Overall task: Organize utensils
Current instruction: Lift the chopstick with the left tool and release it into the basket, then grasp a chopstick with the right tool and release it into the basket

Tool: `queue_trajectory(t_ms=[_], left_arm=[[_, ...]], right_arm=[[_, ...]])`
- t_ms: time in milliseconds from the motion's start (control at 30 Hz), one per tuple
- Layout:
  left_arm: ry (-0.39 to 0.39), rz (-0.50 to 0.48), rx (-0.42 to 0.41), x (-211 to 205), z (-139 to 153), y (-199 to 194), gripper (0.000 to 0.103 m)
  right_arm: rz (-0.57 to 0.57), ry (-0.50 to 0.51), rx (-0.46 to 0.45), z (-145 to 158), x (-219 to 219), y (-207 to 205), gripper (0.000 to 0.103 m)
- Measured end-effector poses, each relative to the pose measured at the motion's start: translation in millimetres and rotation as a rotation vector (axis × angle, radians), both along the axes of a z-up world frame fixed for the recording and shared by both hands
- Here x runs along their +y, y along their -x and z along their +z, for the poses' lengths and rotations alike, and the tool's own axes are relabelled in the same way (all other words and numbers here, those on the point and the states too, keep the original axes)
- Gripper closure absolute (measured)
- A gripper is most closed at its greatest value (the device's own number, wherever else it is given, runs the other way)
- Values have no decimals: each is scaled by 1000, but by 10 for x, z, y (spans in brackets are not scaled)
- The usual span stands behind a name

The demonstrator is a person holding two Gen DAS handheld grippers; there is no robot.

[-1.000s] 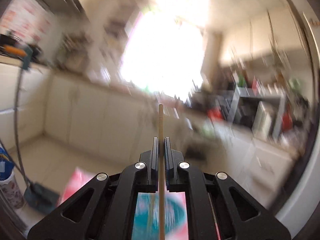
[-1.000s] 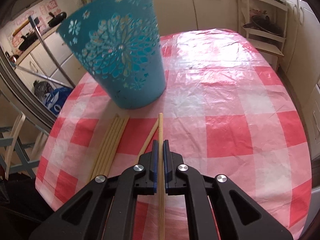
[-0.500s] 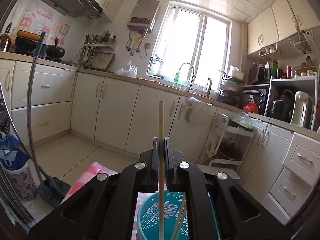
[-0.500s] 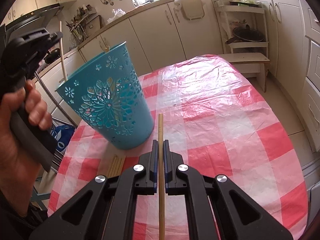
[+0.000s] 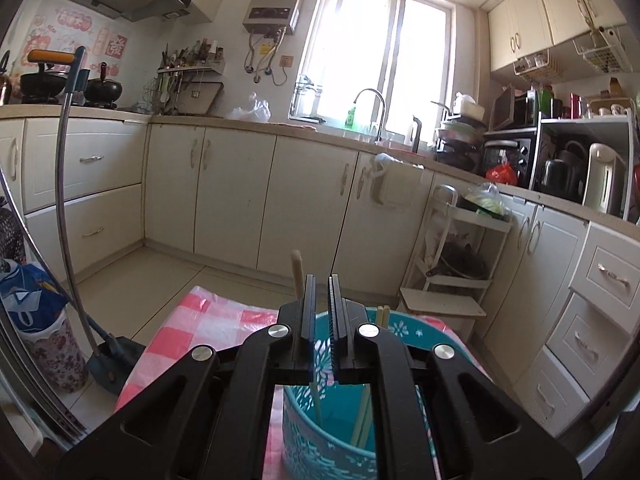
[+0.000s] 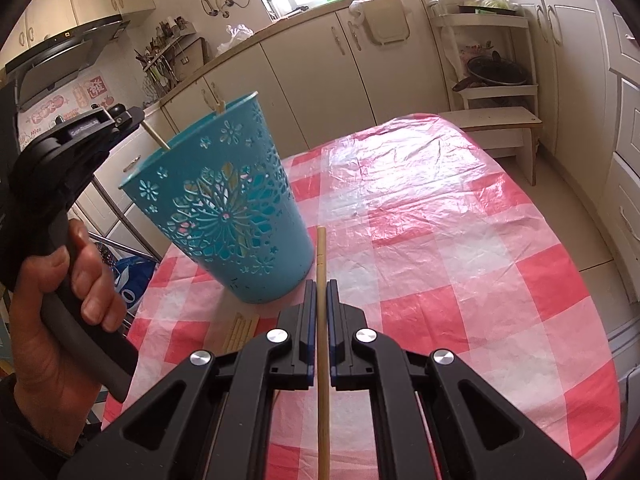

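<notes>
Left gripper (image 5: 321,300): we see its jaws slightly parted, gripping nothing, above the teal holder (image 5: 332,440).
Right gripper (image 6: 321,300): we see it clamping a chopstick (image 6: 322,360).
Loose chopstick (image 5: 298,276): leaning inside the holder.
Spare chopsticks (image 6: 240,330): on the checked tablecloth (image 6: 460,260), beside the holder's base.

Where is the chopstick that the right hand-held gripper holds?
In the right wrist view, the chopstick is clamped in the right hand-held gripper, above the checked tablecloth, its tip just right of the blue basket.
</notes>
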State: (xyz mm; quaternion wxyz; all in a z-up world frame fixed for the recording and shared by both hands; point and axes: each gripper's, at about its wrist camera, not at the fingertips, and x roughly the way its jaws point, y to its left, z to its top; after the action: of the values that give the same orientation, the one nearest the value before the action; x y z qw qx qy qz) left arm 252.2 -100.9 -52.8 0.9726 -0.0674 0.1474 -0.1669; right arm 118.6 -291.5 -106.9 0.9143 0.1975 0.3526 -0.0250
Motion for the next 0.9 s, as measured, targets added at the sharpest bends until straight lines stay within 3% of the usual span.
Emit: queue_trajectory(t_ms=[133,367,500,600,667,733,800,900], left_arm=[[-38,-13,23,-36,-26,69,92],[-44,-19,36,43,9,158,79],[-32,-20,44,115,43,147,72],[-12,-18,58,187,64,116,67],[6,-15,66,259,96,99,63],[24,-9,66,336,123,95,61],[45,7,65,439,159,93,59],[72,35,68,572,185,90,57]], right_arm=[[7,38,74,-103,19,-50,97],[78,208,212,-274,230,-203,97],[117,254,256,-346,332,-251,74],[145,290,270,-362,387,-290,74],[169,306,282,-368,400,-327,75],[191,309,286,-369,404,-359,90],[198,302,288,-368,390,-363,97],[188,263,273,-344,337,-329,97]])
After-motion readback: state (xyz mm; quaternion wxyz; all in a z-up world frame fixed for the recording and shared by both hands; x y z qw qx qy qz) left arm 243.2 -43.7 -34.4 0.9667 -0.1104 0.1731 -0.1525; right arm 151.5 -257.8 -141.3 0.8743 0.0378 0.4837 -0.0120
